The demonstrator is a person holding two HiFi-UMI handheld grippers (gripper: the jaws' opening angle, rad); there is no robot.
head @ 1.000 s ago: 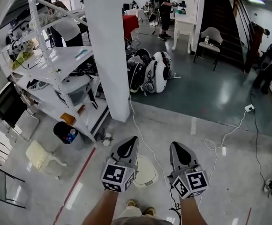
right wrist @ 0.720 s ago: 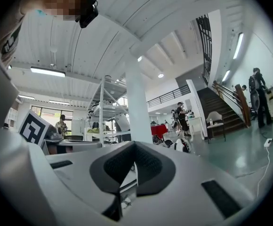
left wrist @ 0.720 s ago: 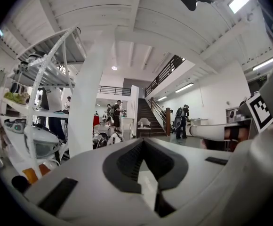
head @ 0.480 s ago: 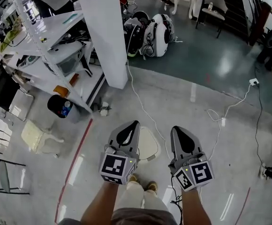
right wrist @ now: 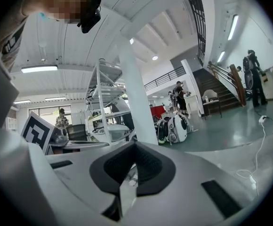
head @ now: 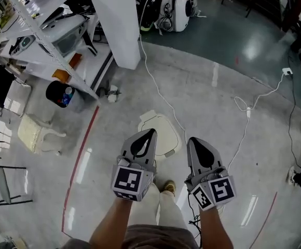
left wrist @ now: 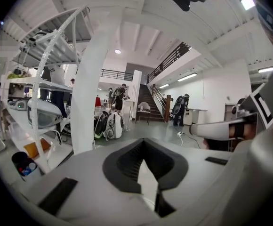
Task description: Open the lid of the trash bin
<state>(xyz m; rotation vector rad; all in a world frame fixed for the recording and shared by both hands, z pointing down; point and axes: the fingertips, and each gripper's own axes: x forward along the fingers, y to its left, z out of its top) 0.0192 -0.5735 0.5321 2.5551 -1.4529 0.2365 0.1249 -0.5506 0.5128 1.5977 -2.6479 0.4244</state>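
Approach phase here: the trash bin (head: 146, 119) stands on the floor (head: 218, 113) right in front of the person's shoes (head: 167, 188), and its cream lid (head: 165, 131) looks flat down and closed. The left gripper (head: 151, 132) hovers over the lid's near edge and the right gripper (head: 191, 140) hangs just off its right side, both high above it by my read, each with jaws pressed together and nothing between them. Next up, I'd say, one of them has to drop low, part its jaws and catch the lid's rim to swing it up.

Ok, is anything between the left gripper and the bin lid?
Nothing visible. The left gripper hangs over the near edge of the cream lid; the white cable runs along the floor past its right side.
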